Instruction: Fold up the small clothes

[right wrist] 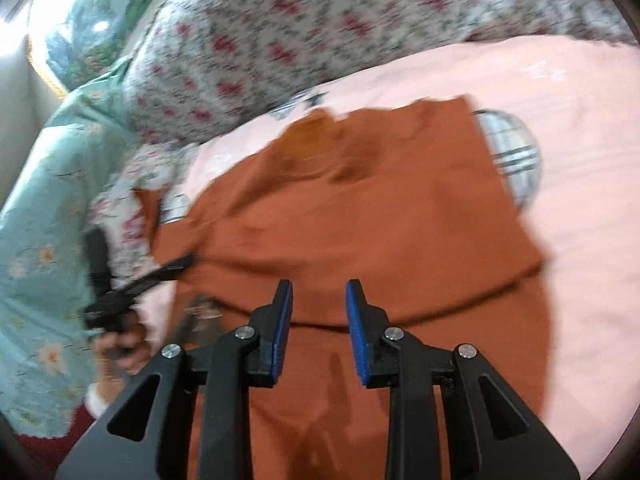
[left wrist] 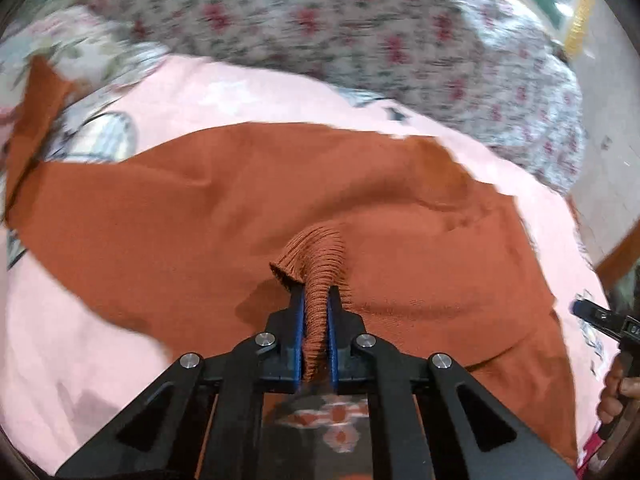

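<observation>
Your left gripper [left wrist: 316, 300] is clamped tight on a ribbed cuff or hem [left wrist: 320, 264] of the rust-orange garment [left wrist: 224, 208], which is spread on the pink sheet [left wrist: 80, 320] in front of the floral pillow [left wrist: 320, 20]. Your right gripper [right wrist: 318, 300] hangs over the same garment with its jaws parted and nothing between them. Looks like you're mid-fold — one edge pinched, the other side free. I'd say next you need the right one to grab a matching edge, then carry both across together so the cloth doesn't bunch.

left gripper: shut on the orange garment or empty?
Shut on it: the left gripper pinches the orange garment by its ribbed cuff.
</observation>
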{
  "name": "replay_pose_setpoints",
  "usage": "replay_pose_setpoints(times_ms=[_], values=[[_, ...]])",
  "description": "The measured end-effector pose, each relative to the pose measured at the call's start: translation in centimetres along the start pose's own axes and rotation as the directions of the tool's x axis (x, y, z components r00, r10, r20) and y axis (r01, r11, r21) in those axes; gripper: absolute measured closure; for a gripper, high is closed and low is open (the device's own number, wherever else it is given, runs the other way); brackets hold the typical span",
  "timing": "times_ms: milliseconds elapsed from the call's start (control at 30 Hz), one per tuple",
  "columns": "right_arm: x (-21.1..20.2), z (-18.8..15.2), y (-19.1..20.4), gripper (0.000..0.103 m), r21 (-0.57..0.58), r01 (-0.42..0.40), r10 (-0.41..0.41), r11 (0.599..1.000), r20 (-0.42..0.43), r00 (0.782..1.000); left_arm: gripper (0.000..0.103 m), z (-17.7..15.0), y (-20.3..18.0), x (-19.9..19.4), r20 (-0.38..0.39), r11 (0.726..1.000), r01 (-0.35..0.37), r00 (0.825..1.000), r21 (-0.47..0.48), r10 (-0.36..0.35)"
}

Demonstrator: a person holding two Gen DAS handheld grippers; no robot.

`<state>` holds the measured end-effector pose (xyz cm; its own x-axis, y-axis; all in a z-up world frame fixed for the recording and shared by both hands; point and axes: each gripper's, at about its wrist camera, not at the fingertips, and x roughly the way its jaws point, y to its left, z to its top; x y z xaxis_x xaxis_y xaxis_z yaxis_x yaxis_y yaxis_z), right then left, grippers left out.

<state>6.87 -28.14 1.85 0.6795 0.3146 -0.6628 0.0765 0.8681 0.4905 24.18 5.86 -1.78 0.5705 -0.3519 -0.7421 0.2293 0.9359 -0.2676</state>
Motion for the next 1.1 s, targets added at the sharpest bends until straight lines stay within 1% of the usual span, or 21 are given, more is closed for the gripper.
replay_pose_setpoints(times_ms=[33,100,167,233,300,367,433,500,567,633,733,767,800,833,867,933,967,1000,1033,1067,1100], values=[[-0.2,0.2,-1.3,0.074,0.027,0.028,-0.029,0.999,0.004,1.000,0.096,0.0,1.0,0.4,-0.019,0.999,-0.026,0.999,-0.023,0.026],[-0.5,0.5,-2.7,0.074,0.052,0.060,-0.061,0.997,0.014,0.998,0.096,-0.2,2.2,0.6,-0.034,0.998,-0.025,0.999,-0.061,0.023],[-0.4,1.0,-4.4,0.071,0.066,0.106,-0.108,0.992,0.029,0.994,0.096,-0.3,2.5,0.2,-0.018,0.997,-0.035,0.999,-0.070,0.034],[0.1,1.7,-5.4,0.060,0.064,0.155,-0.157,0.986,0.033,0.987,0.095,-0.3,2.4,-0.2,0.009,0.996,-0.061,0.998,-0.070,0.061],[1.1,2.8,-6.3,0.059,0.057,0.192,-0.194,0.980,0.034,0.980,0.095,-0.2,2.8,-0.5,0.032,0.994,-0.075,0.996,-0.084,0.077],[2.4,3.9,-6.8,0.059,0.055,0.206,-0.207,0.977,0.021,0.978,0.095,-0.5,2.8,-0.6,0.014,0.995,-0.069,0.997,-0.068,0.070],[3.7,4.9,-6.9,0.059,0.041,0.214,-0.215,0.976,0.007,0.977,0.095,-0.9,1.9,-0.1,-0.006,0.995,-0.098,0.995,-0.023,0.098],[5.2,5.7,-6.3,0.059,0.015,0.217,-0.217,0.976,-0.001,0.976,0.095,-1.4,1.5,-0.1,-0.012,0.994,-0.106,0.994,-0.001,0.106],[6.4,6.2,-5.6,0.054,-0.010,0.238,-0.238,0.971,-0.006,0.971,0.095,-1.6,1.3,0.0,-0.014,0.994,-0.107,0.994,0.004,0.108],[8.0,7.0,-4.8,0.042,-0.047,0.281,-0.282,0.959,-0.009,0.959,0.095,-1.7,1.1,0.2,-0.019,0.993,-0.116,0.993,0.008,0.116],[10.2,7.5,-3.9,0.040,-0.110,0.310,-0.316,0.944,-0.033,0.948,0.095,-1.9,1.1,0.1,-0.024,0.993,-0.114,0.993,0.012,0.115],[10.9,7.5,-3.7,0.040,-0.141,0.328,-0.337,0.934,-0.038,0.941,0.095,-1.9,1.0,0.1,-0.026,0.994,-0.112,0.993,0.013,0.112],[11.2,7.5,-3.6,0.048,-0.160,0.348,-0.358,0.924,-0.037,0.933,0.095,-1.8,0.8,0.0,-0.024,0.994,-0.104,0.994,0.015,0.105],[11.1,7.6,-3.8,0.084,-0.173,0.367,-0.378,0.914,-0.030,0.925,0.095,-1.6,0.5,-0.1,-0.021,0.995,-0.095,0.995,0.018,0.096],[10.6,7.9,-4.3,0.093,-0.153,0.365,-0.374,0.918,-0.034,0.927,0.095,-1.5,0.2,-0.3,-0.014,0.997,-0.079,0.997,0.021,0.080],[9.3,8.4,-5.8,0.093,-0.088,0.330,-0.333,0.940,-0.024,0.943,0.095,-1.2,-0.6,-0.5,0.001,0.999,-0.028,1.000,0.030,0.028],[8.3,8.7,-6.9,0.093,-0.057,0.338,-0.339,0.939,-0.004,0.941,0.095,-1.1,-1.0,-0.4,0.002,0.999,-0.011,1.000,0.033,0.011],[7.9,9.0,-7.6,0.095,-0.040,0.352,-0.352,0.935,0.006,0.936,0.094,-1.0,-1.2,-0.2,-0.001,0.999,0.001,1.000,0.038,-0.001],[7.3,9.2,-8.6,0.103,-0.011,0.375,-0.374,0.927,0.014,0.927,0.094,-1.1,-1.5,0.4,-0.012,0.999,-0.009,1.000,0.046,0.009],[6.8,9.3,-9.8,0.103,0.023,0.380,-0.381,0.925,0.014,0.925,0.094,-1.2,-1.6,1.0,-0.021,0.998,-0.027,0.999,0.052,0.028],[6.5,9.5,-10.4,0.102,0.049,0.353,-0.354,0.934,0.017,0.935,0.093,-1.4,-1.6,1.6,-0.035,0.998,-0.044,0.998,0.054,0.046]])
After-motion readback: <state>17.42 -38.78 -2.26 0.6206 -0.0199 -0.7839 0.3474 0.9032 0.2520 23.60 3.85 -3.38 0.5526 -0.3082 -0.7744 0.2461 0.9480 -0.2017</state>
